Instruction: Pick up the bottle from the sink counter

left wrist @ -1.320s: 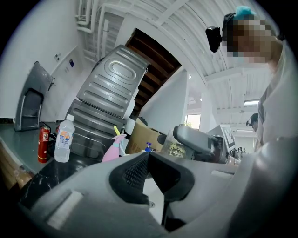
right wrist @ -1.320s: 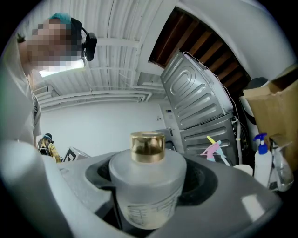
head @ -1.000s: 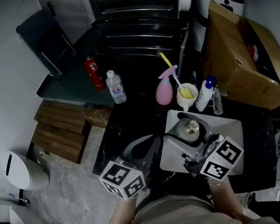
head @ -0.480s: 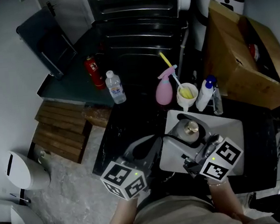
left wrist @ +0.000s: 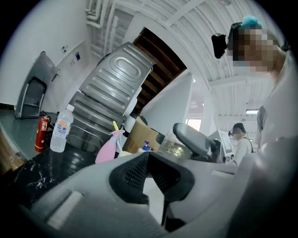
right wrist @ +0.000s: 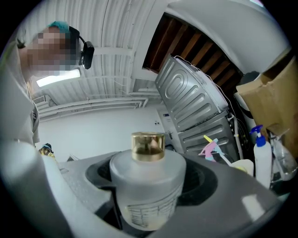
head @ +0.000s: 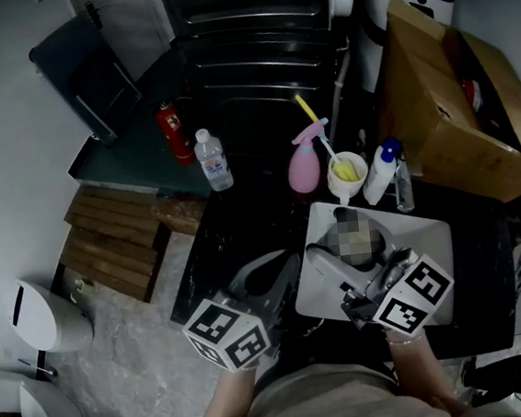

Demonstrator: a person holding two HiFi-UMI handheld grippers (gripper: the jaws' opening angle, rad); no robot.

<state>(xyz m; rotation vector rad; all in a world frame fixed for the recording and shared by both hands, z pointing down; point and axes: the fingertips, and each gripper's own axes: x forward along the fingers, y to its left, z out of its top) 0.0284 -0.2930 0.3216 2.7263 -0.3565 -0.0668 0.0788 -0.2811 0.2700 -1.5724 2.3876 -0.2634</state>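
A squat frosted bottle (right wrist: 148, 186) with a gold cap (right wrist: 147, 146) stands upright between the jaws of my right gripper (head: 355, 260), which is shut on its sides. In the head view a blurred patch hides most of this bottle; it is over the white sink basin (head: 430, 231). My left gripper (head: 285, 267) hangs beside it over the black counter (head: 234, 224). In the left gripper view its dark pads (left wrist: 135, 173) meet with nothing between them. A clear water bottle (head: 211, 160) stands at the counter's far left.
A pink spray bottle (head: 304, 166), a white cup with a yellow brush (head: 347, 177) and a blue-topped spray bottle (head: 382, 173) stand behind the sink. A cardboard box (head: 454, 109) is at the right. A red extinguisher (head: 174, 133) stands near the water bottle.
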